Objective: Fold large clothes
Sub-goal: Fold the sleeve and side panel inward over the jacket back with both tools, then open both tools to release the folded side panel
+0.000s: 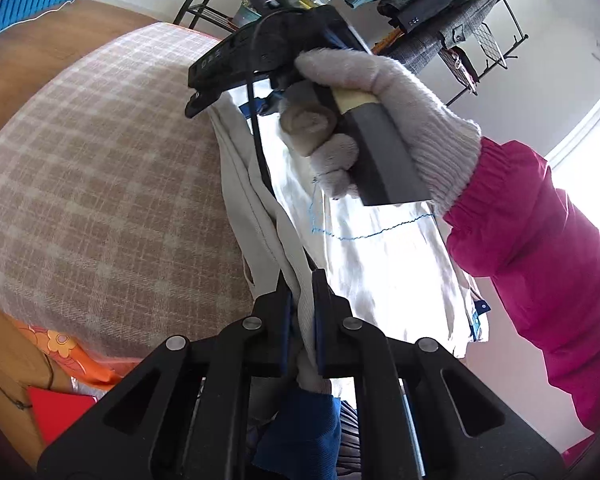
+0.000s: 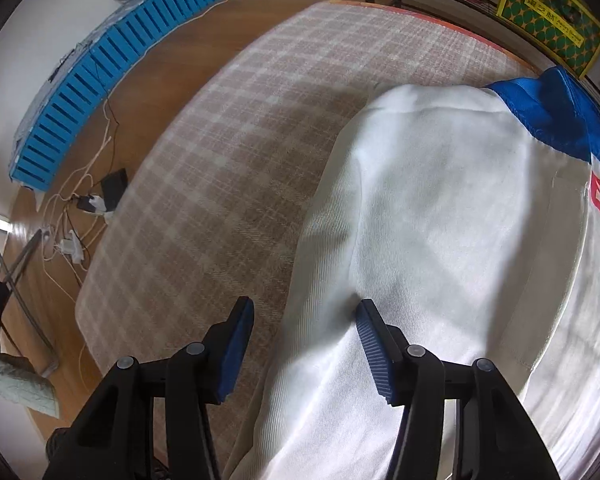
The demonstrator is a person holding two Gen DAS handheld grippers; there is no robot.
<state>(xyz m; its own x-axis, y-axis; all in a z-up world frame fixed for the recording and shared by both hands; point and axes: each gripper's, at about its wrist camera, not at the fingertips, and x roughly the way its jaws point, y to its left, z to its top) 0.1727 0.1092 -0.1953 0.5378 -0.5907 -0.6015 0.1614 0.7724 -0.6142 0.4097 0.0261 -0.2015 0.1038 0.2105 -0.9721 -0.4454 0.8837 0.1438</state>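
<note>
My left gripper (image 1: 303,300) is clamped on a bunched fold of the white garment (image 1: 380,248), lifted off the checked surface (image 1: 100,184). My right gripper (image 2: 304,336) stands apart, nothing pinched, one finger over the cloth, the other over bare check. The garment is ribbed white with a blue collar (image 2: 548,104) and red lettering. Left of it the surface lies bare to its edge, wooden floor (image 2: 148,80) beyond.

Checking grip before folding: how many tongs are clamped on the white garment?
1. The left tongs clamp the white garment at an edge; the right tongs stand open over it, gripping nothing.
</note>
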